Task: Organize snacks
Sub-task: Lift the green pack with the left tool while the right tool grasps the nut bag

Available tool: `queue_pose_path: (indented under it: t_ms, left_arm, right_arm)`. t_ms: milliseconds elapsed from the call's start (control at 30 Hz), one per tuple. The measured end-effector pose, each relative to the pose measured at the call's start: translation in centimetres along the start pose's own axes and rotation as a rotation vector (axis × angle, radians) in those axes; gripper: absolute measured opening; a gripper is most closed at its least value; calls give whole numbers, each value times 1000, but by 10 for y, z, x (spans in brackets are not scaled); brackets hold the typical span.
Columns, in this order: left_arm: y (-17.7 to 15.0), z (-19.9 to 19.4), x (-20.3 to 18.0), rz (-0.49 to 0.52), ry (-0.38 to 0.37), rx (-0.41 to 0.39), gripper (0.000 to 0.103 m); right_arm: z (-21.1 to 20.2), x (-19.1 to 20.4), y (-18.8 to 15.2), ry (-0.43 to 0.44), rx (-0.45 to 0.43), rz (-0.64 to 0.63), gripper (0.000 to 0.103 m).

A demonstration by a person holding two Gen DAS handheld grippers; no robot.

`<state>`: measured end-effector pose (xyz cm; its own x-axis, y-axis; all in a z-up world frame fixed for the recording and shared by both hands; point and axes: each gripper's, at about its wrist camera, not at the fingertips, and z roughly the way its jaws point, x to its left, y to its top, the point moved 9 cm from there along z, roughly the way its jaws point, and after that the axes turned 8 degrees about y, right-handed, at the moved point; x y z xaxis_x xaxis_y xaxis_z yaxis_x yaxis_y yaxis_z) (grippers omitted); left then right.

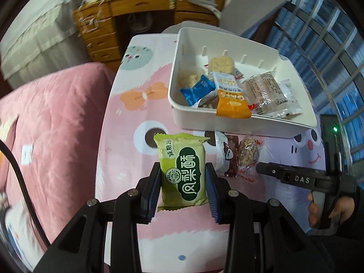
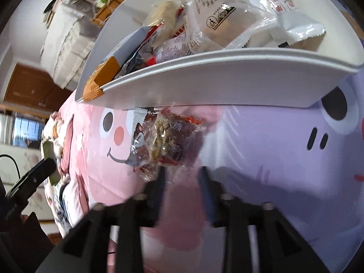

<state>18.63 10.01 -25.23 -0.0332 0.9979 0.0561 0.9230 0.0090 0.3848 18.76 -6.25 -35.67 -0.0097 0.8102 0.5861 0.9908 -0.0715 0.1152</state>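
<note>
My left gripper (image 1: 183,179) is shut on a green pineapple-cake packet (image 1: 183,170) and holds it above the cartoon tablecloth. A white bin (image 1: 241,120) behind it holds several wrapped snacks. A brown-and-white packet (image 1: 224,154) and a clear-wrapped nut bar (image 1: 248,153) lie on the cloth in front of the bin. My right gripper (image 2: 182,175) is open and empty, low over the cloth, just short of those two snacks (image 2: 163,141). It shows in the left wrist view (image 1: 259,168) at the right. The bin's rim (image 2: 204,68) looms above it.
A pink quilted bed (image 1: 50,125) lies to the left of the table. A wooden desk (image 1: 145,16) with clutter stands behind. A grey chair back (image 1: 254,9) and a barred window (image 1: 318,34) are at the back right.
</note>
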Motion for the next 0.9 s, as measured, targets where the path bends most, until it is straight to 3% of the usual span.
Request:
queue_pose_path:
  t_ms: [333,467,633,767,800,900]
  left_arm:
    - [40,5,25,162,-107,-40,35]
    - [51,10,35,192,-138,-43,35]
    - [59,16,43,212,-168,-44,35]
    - [60,20,48,233,-193,-41,35]
    - [60,21,49,238,-198,-40,35]
    - [59,25,51,242,-211,-31,35]
  right_arm:
    - [16,0,12,-75,-98,287,60]
    - [16,1,18,-167,-160,347,60]
    - [25,13,20,-322,-171,331,63]
    - [29,19,22,-430,-186,326,53]
    - [28,19,22,-456,-197,327,39]
    - [29,21,17,-444,-223,352,38]
